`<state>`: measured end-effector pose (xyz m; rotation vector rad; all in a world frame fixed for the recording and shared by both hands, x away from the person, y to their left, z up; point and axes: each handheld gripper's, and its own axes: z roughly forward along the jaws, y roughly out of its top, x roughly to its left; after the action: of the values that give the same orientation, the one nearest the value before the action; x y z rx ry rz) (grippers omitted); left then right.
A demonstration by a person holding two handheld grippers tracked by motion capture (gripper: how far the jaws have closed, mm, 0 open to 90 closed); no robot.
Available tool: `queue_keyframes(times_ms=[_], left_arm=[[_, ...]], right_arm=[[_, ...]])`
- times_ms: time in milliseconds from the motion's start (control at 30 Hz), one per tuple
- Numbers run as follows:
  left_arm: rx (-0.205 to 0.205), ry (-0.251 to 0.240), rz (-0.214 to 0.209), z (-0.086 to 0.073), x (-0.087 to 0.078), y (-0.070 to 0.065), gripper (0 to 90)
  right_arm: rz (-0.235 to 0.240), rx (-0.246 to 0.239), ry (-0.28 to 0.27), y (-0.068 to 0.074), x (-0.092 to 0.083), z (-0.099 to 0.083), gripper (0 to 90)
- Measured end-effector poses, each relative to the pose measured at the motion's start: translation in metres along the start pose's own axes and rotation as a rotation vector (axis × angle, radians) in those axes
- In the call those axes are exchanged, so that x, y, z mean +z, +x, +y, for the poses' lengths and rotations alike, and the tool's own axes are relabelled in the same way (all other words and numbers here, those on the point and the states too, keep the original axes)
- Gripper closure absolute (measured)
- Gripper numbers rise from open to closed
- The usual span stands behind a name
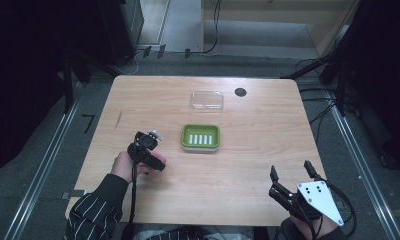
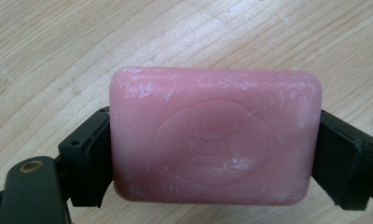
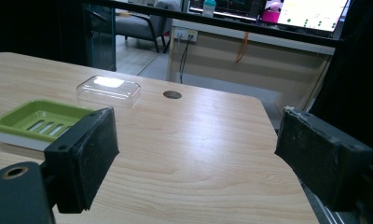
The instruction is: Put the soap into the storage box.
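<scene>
A pink soap bar sits between the two black jaws of my left gripper, which is shut on it just above the wooden table. In the high view that left gripper is at the table's left, left of the green soap dish. The dish has a slotted white insert and nothing in it. Its clear lid lies beyond it, towards the far edge. My right gripper stands open at the near right corner, holding nothing. The right gripper view has the dish at left and the lid behind it.
A round black cable hole sits near the table's far edge, right of the lid. The wooden table has bare room in the middle and on the right. Dark stands and cables surround the table on the floor.
</scene>
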<state>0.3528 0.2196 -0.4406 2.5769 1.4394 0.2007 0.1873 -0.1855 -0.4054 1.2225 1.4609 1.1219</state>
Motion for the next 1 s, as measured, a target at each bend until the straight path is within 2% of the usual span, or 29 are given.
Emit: queue_keyframes(times_ms=[433,1000], left_arm=[[0.044,0.009,-0.019,0.010,-0.002,-0.008,13.6],[0.076,-0.001,-0.025,0.021,-0.006,-0.010,13.6]], right_arm=[[-0.001,-0.002,-0.002,-0.001,0.000,0.000,12.7],[-0.001,-0.001,0.000,-0.001,0.000,0.000,12.7]])
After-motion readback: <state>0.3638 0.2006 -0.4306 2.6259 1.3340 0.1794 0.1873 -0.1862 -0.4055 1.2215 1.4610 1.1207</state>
